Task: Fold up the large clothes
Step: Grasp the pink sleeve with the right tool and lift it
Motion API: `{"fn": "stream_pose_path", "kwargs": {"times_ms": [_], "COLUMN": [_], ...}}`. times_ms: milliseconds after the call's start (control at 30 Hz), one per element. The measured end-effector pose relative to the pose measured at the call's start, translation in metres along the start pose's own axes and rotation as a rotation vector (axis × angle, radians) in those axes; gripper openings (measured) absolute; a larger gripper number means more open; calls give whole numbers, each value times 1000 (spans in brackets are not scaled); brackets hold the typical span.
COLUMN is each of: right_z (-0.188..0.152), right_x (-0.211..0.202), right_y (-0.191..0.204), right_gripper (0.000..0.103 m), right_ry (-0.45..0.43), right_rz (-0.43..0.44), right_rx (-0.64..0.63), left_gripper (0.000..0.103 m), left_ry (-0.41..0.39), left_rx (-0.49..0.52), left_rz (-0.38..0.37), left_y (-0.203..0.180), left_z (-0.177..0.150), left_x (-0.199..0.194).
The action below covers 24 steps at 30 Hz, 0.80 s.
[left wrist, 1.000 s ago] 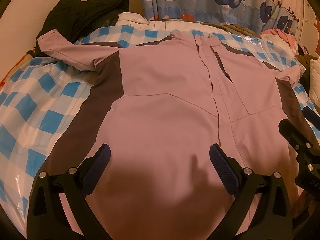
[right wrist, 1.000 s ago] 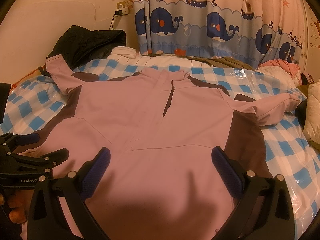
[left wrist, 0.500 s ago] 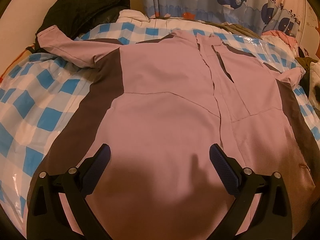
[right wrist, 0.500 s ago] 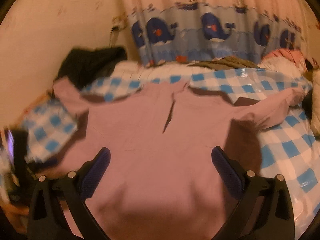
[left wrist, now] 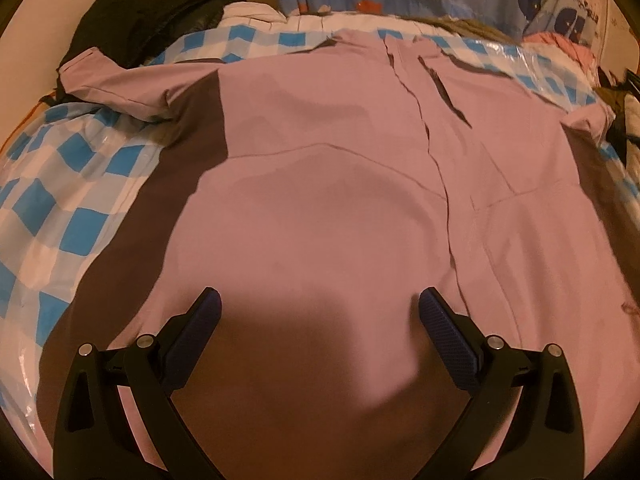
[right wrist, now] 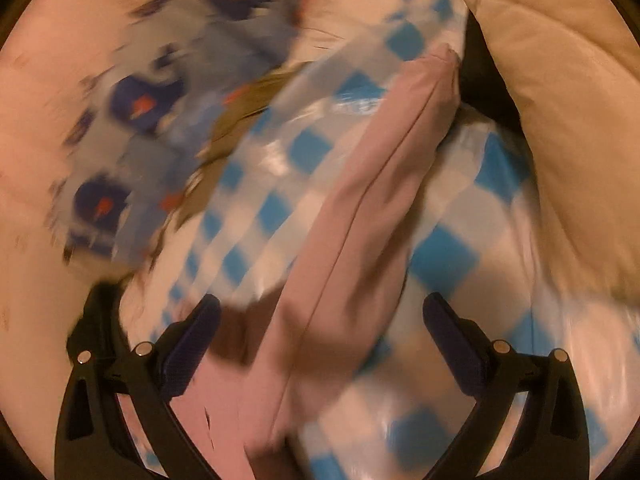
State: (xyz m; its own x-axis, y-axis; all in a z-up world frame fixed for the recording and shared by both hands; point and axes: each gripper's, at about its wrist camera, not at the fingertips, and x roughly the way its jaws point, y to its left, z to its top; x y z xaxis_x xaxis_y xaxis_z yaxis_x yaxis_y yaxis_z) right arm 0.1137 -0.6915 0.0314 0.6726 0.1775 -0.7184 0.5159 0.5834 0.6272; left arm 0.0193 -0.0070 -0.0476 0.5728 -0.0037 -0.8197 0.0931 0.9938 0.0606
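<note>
Left wrist: left claw wide open, empty above jacket | right claw agape, empty, straddling sleeve

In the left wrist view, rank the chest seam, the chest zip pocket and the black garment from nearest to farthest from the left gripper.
From the left gripper, jaws open:
1. Chest seam, straight ahead across the pink jacket.
2. Chest zip pocket, farther up, to the right.
3. Black garment, far left corner by the wall.
</note>
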Motion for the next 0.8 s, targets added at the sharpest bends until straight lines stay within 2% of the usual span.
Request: {"fn": "stream_pose_path", "kwargs": {"times_ms": [167, 200, 233, 267, 300, 333, 367, 467, 500, 533, 567, 600, 633, 700, 767, 800], "right_z": [26, 27, 27, 26, 25, 22, 18, -14, -35, -51, -63, -71, -75, -77, -78, -79], "right_x": [46, 53, 55, 54, 48, 39, 26, -46, -77, -96, -105, -105, -97, -79, -71, -70], "right_y": [-18, -23, -24, -23, -19, -12, -4, 27, 28, 21, 11, -7, -27, -75, -107, -119], "right_gripper": [98, 94, 58, 31, 17, 13, 12, 11, 11, 11, 13, 18, 32, 48, 49, 59], "right_ry": [33, 27, 15, 8, -11, -36, -64, -234, -303, -337, -348, -322, -279, -206, -161, -151], "right_rz": [-53, -54, -27, 13, 29, 55, 82, 278, 373, 418, 408, 382, 338, 213, 232, 256], "right_rx": [56, 52, 33, 4, -32, -79, -136, -390, -476, -510, -507, -473, -428, -282, -166, -115], "left_gripper": [95, 95, 95, 95, 95, 95, 95, 95, 95, 95, 95, 95, 95, 95, 95, 95], "left_ry": [10, 10, 9, 8, 9, 10, 12, 9, 8, 9, 8, 7, 7, 9, 12, 14], "left_rx": [3, 5, 7, 8, 9, 9, 8, 2, -1, -2, -3, -3, -2, -3, -9, -12], "left_rz": [-7, -7, -6, -6, -7, -9, -12, -20, -22, -24, -24, -23, -22, -24, -32, -35], "left_y": [-1, -1, -1, -1, -1, -1, 0, 1, 1, 1, 1, 1, 1, 1, 2, 3], "left_z": [-2, -3, -3, -2, -3, -3, -3, -3, -3, -3, -3, -3, -4, -4, -3, -3], "left_x": [6, 6, 6, 6, 6, 7, 7, 6, 6, 6, 6, 6, 7, 8, 9, 9]}}
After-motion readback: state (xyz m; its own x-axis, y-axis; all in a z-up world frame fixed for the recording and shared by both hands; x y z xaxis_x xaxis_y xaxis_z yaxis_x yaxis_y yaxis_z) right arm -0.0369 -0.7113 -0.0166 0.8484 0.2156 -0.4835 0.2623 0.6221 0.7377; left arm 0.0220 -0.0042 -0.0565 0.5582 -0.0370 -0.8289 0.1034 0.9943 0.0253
